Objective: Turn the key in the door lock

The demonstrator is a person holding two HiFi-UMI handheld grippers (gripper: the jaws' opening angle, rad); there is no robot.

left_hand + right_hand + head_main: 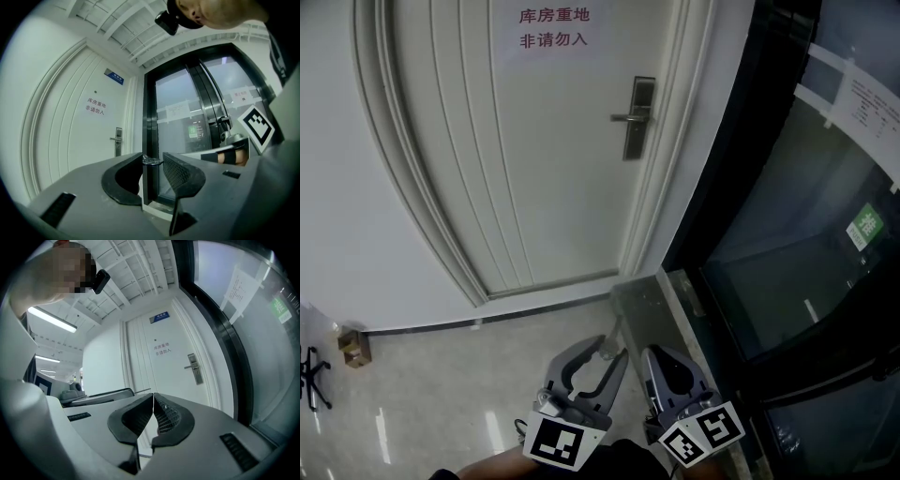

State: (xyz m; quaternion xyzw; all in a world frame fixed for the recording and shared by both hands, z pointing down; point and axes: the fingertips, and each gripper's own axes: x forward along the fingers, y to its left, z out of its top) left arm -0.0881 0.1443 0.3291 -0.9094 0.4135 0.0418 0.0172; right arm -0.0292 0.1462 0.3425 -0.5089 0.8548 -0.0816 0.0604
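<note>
The white door (534,169) stands shut ahead, with a silver lock plate and lever handle (639,114) on its right side. Both grippers hang low over the floor, well short of the lock. My left gripper (614,350) is shut on a small metal key (151,161) that spans the gap between its jaw tips (152,159). My right gripper (654,356) is shut with nothing in it, its pads meeting (153,397). The lock shows far off in the left gripper view (118,140) and the right gripper view (194,367). No key is visible in the lock.
A black-framed glass door (787,234) fills the right side, close to the grippers. A red-lettered sign (553,28) hangs on the white door. A small brown box (354,347) and a chair base (311,377) sit on the tiled floor at left.
</note>
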